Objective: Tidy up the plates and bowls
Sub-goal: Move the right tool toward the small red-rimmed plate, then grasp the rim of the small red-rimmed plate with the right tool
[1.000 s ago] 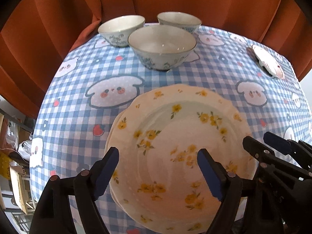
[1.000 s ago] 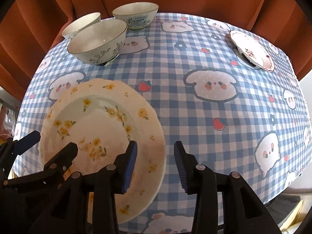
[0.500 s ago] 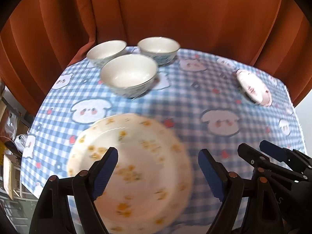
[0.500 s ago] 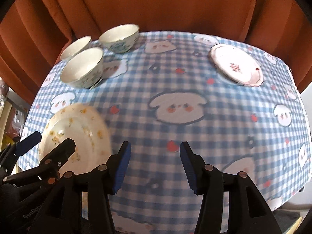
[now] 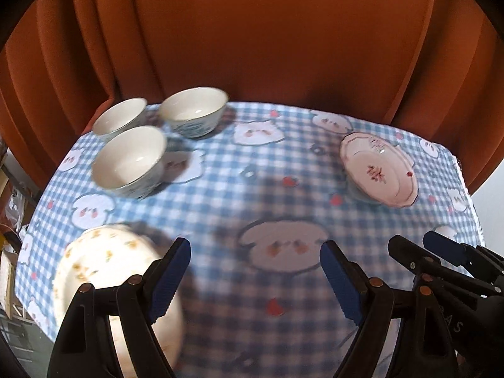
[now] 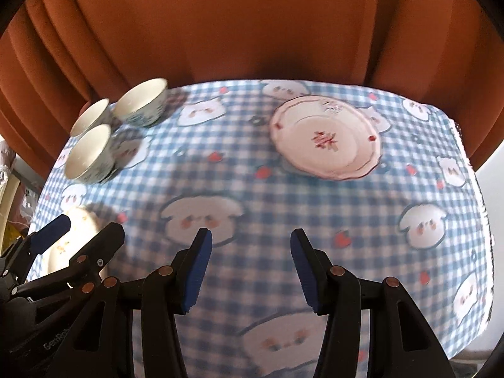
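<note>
Both our hand-held grippers, left (image 5: 255,278) and right (image 6: 249,267), hang open and empty; next, probably, we fetch the pink plate (image 6: 324,137).

**Occlusions, crops, blur**

Both views are motion-blurred; the cloth (image 5: 220,195) check and its animal prints are soft, worst toward the near edge.

Left wrist: the yellow plate (image 5: 104,258) is smeared, its flowers unreadable. Its near right part is behind the left gripper (image 5: 255,278), whose arms run off the bottom edge. The right gripper (image 5: 422,249) is cut by the right edge. The far-left bowl (image 5: 119,116) is partly behind the near bowl (image 5: 129,157).

Right wrist: only a sliver of the yellow plate shows between the left gripper's fingers (image 6: 53,231). The motif on the pink plate (image 6: 324,138) is unresolved. The lettering on the gripper body is partly cropped.
</note>
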